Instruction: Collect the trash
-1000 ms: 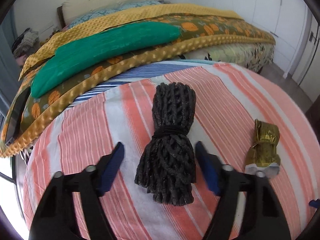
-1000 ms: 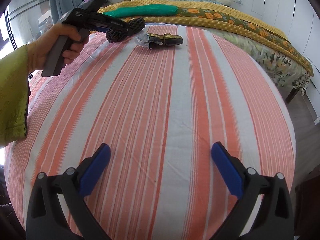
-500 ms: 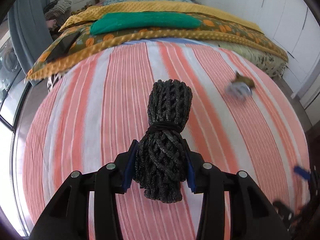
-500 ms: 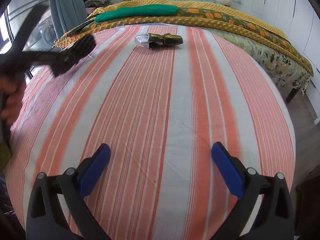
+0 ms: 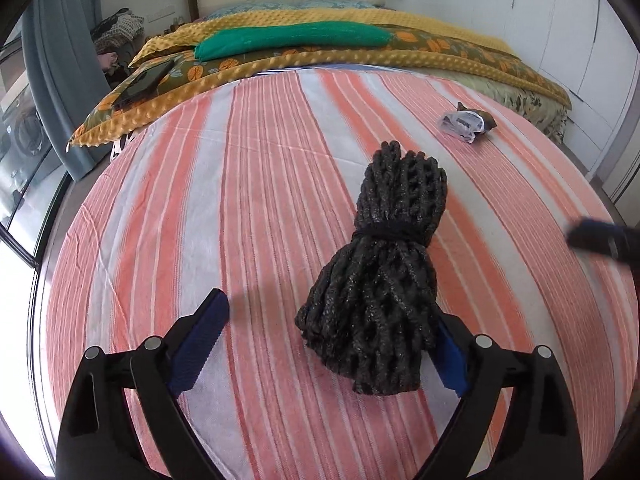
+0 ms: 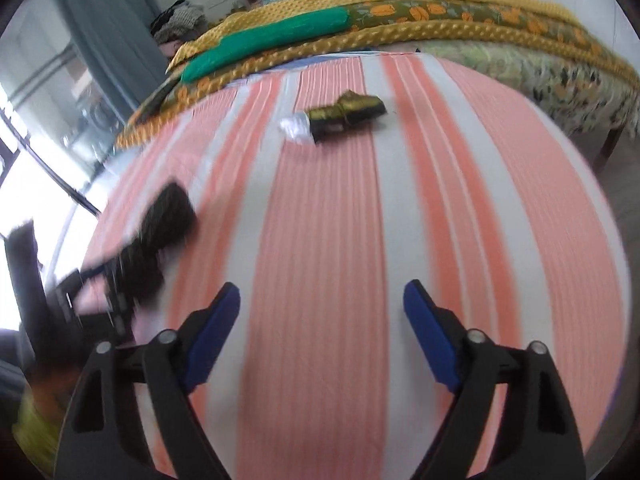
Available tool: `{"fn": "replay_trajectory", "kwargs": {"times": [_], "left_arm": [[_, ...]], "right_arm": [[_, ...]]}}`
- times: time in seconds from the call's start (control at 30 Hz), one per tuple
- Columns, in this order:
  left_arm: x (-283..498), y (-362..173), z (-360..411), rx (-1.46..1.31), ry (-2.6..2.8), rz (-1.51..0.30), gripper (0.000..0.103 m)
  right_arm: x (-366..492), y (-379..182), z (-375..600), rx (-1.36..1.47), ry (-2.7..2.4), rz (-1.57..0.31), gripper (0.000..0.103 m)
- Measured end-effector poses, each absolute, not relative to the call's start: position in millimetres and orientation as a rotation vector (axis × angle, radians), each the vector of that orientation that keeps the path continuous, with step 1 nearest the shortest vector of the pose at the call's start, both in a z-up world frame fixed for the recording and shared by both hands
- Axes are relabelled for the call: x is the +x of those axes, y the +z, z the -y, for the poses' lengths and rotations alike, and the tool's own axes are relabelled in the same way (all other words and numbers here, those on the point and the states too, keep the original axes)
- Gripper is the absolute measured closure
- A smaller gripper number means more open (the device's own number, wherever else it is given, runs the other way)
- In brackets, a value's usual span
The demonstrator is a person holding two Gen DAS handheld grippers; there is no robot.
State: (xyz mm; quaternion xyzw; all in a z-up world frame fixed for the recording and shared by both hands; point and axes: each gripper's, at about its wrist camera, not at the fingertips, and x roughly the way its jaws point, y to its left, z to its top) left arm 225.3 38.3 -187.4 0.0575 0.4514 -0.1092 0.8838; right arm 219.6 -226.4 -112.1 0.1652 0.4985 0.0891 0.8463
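now the black net bundle [image 5: 384, 276], tied round its middle with a dark band, lies on the pink-and-white striped sheet [image 5: 248, 184] between the pads of the left gripper [image 5: 332, 344]. half a second ago those pads were squeezed onto its near end; they have just been opening, and the left pad stands well clear of it while the right pad sits just beside, perhaps brushing, its lower edge. a second ago the bundle lay farther up the bed, near the yellow blanket [image 5: 280, 64]; it is now nearer the foot. the gold-and-silver wrapper [image 5: 466, 122] lies apart from it, up and to the right, where it was before. the right gripper [image 6: 322, 332] has nothing between its blue pads; its jaws have just been closing a little from their widest, still spread over bare sheet, and its view is blurred and tilted compared with the earlier one. a dark phone [image 5: 144, 84] rests on the blanket's left end.
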Motion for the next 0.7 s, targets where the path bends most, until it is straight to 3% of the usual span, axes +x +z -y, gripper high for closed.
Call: {"fn": "replay_trajectory", "kwargs": {"times": [0.27, 0.4, 0.43, 0.5, 0.57, 0.7], "left_arm": [[227.2, -190.1, -38.4, 0.12, -0.212, -0.951, 0.006], [227.5, -190.5, -38.6, 0.121, -0.211, -0.951, 0.005], [227.5, -190.5, -38.6, 0.121, -0.21, -0.951, 0.005], [227.6, -190.9, -38.8, 0.12, -0.211, -0.951, 0.005], [227.7, -191.1, -38.9, 0.12, -0.211, -0.951, 0.005], [227.5, -191.1, -38.8, 0.12, -0.211, -0.951, 0.005]], "right_arm": [[342.8, -126.7, 234.9, 0.624, 0.074, -1.076, 0.025], [368.8, -126.8, 214.3, 0.508, -0.017, -1.076, 0.025], [371.1, -127.4, 208.4, 0.452, -0.038, -1.076, 0.028], [367.5, -128.4, 199.4, 0.314, -0.092, -1.066, 0.053], [357.8, -128.6, 199.6, 0.256, -0.065, -1.036, 0.065], [315.3, -118.2, 212.8, 0.169, 0.043, -0.991, 0.067]]}}
